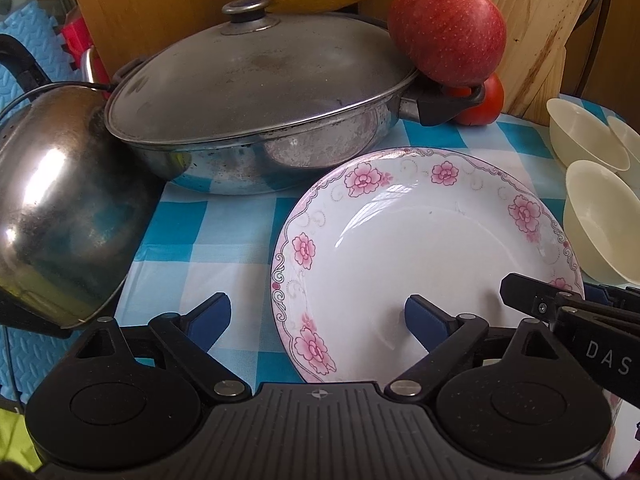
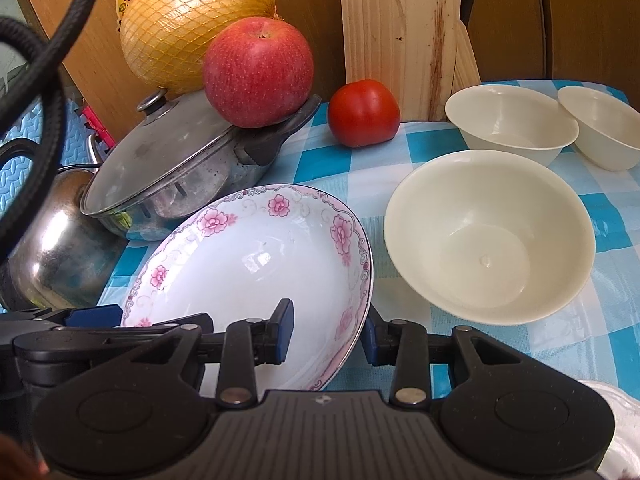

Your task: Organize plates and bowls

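Closest to the cameras, the right gripper (image 2: 326,334) straddles the near right rim of the white, pink-flowered ceramic plate (image 2: 256,264): one blue-padded finger sits inside the dish, the other outside and just under its edge. Its jaws are narrowed to a small gap around that rim, yet whether the pads actually press on the porcelain I cannot tell from either view; a sliver of space seems to remain on the outer side. The plate rests on the blue-and-white checked tabletop (image 2: 520,340), and looks tilted, its right edge higher than its left.

On the other side, the left gripper (image 1: 316,322) stands wide open and holds nothing. One of its fingers is over the cloth beside the plate's left rim, the other over the white centre, so that rim runs between the jaws without touching either pad.

Both hands therefore flank the same dish, the right one nearer to a grip. Beyond and to the right, just beside the plate, sits a cream plastic bowl (image 2: 490,236), then two more cream bowls (image 2: 512,120) further back. I judge the coming move depends on the right jaws closing squarely across the rim.
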`<state>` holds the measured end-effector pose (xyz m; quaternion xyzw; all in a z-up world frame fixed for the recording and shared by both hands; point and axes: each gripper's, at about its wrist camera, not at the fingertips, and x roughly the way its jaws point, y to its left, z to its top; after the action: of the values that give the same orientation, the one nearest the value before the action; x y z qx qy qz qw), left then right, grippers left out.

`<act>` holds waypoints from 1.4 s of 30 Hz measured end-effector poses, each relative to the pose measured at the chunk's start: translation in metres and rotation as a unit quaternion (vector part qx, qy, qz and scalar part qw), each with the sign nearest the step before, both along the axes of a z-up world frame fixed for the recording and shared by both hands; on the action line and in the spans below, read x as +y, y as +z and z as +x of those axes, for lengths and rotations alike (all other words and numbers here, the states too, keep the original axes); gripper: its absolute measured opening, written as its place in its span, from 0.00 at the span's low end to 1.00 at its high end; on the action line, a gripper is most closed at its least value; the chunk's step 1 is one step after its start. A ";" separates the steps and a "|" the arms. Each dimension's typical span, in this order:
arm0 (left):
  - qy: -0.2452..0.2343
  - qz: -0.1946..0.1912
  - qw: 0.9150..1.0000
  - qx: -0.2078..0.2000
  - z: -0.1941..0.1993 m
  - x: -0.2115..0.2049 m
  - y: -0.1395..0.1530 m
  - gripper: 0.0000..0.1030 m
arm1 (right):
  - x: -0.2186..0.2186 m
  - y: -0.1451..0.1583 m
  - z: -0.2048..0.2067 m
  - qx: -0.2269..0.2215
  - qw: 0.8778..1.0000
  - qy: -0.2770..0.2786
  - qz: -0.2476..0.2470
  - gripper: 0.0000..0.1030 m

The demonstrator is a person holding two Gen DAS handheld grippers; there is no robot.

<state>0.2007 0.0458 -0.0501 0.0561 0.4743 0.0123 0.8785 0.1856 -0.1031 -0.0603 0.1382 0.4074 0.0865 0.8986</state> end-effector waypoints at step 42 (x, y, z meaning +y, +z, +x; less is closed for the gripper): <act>-0.039 0.015 0.999 -0.035 -0.055 0.005 -0.005 0.98 | 0.014 0.004 -0.041 -0.015 0.997 0.037 -0.060 0.32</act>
<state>0.1455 0.0510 -0.0553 0.0875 0.4402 -0.0124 0.8935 0.1445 -0.0887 -0.0561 0.0672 0.4028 0.0975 0.9076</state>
